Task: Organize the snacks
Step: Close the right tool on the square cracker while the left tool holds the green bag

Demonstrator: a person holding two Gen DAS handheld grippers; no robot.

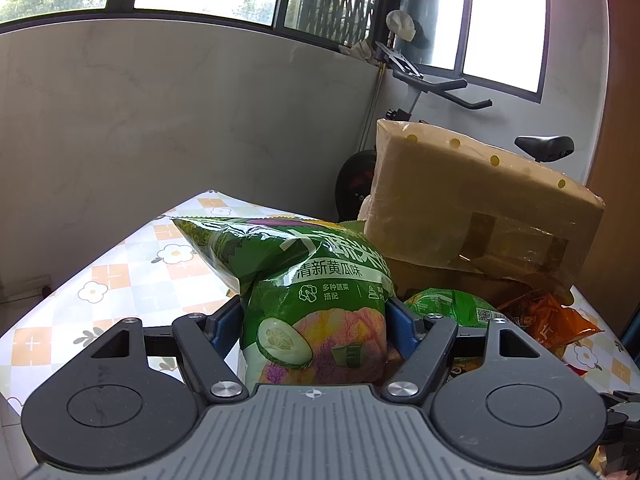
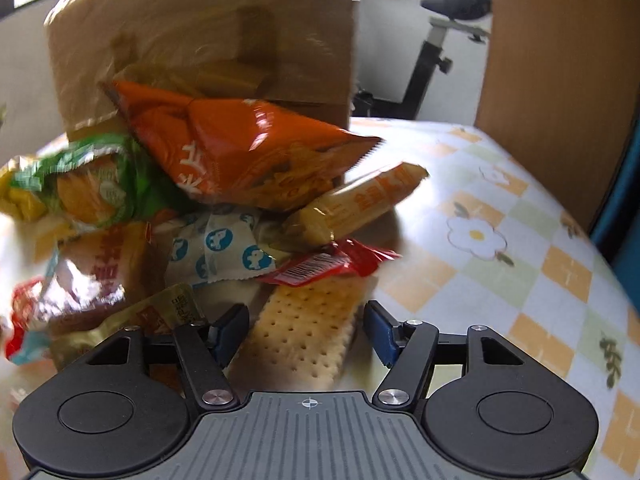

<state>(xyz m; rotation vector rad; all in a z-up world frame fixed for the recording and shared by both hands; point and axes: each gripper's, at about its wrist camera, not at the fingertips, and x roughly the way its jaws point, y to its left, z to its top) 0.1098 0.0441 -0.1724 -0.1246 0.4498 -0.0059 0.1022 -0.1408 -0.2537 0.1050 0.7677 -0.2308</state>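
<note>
My left gripper (image 1: 310, 320) is shut on a green cucumber-flavour chip bag (image 1: 304, 280) and holds it above the table. My right gripper (image 2: 306, 332) is open, its blue fingertips either side of a wrapped cracker sandwich (image 2: 304, 332) lying on the table. Beyond it is a pile of snacks: an orange bag (image 2: 248, 152), a long yellow bar (image 2: 360, 208), a red packet (image 2: 332, 266), a white-and-blue packet (image 2: 216, 248) and a green packet (image 2: 92, 184). A green packet (image 1: 452, 304) and the orange bag (image 1: 544, 320) also show in the left wrist view.
A cardboard box (image 1: 480, 208) stands behind the pile and also fills the back of the right wrist view (image 2: 200, 28). The table wears a floral checked cloth (image 2: 500, 240). An exercise bike (image 1: 544, 146) stands behind, a brown panel (image 2: 560, 60) to the right.
</note>
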